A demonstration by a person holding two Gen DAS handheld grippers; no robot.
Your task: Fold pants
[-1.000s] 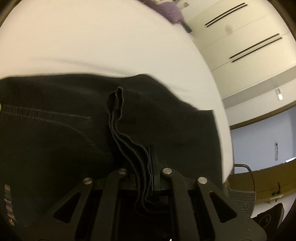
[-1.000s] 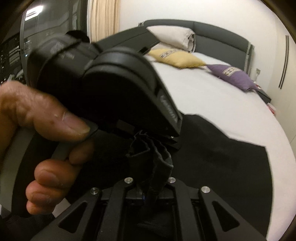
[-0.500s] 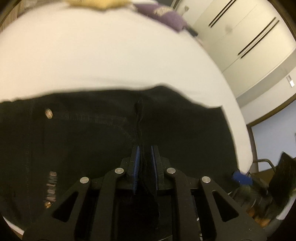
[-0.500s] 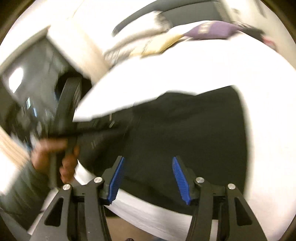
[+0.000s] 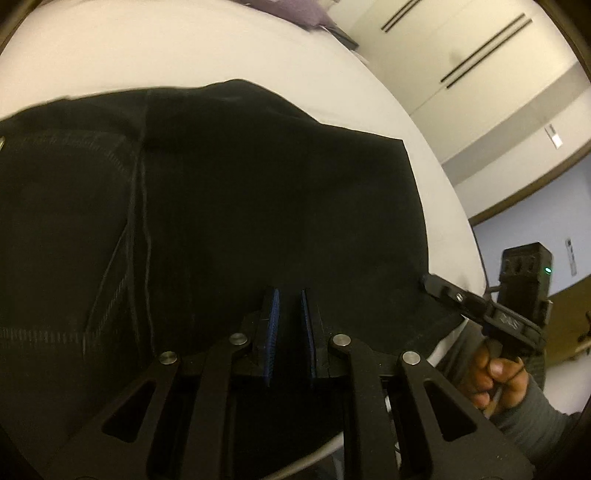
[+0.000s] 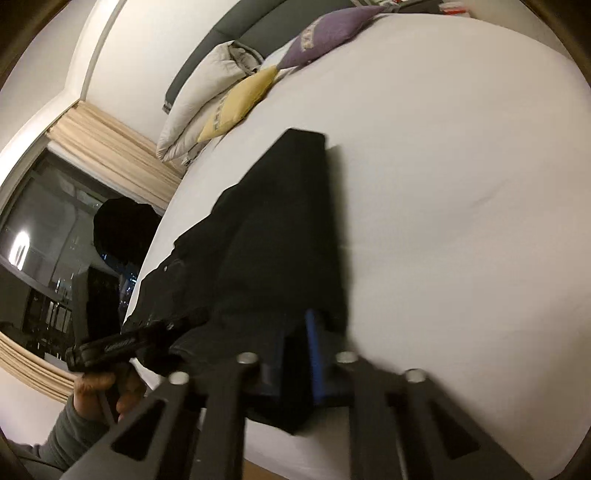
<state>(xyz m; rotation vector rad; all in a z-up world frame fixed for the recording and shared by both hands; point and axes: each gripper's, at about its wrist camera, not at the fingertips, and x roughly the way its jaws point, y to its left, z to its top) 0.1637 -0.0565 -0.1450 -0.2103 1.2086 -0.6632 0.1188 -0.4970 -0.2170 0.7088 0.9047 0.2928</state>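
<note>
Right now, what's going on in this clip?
A person is folding black pants on a white bed, with a handheld gripper in each hand. The right gripper is closing on the near edge of the fabric, cloth between its blue pads. The left gripper is nearly shut over the pants; whether it pinches cloth is too dark to tell. The pants lie partly folded near the bed's edge, with a yellow pillow and a purple pillow by the headboard.

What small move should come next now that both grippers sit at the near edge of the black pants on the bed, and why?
Probably lift both together and carry the near edge away from you. The left gripper and the closing right gripper each have black pants cloth between their pads, and the pants look flat on the bed.
</note>
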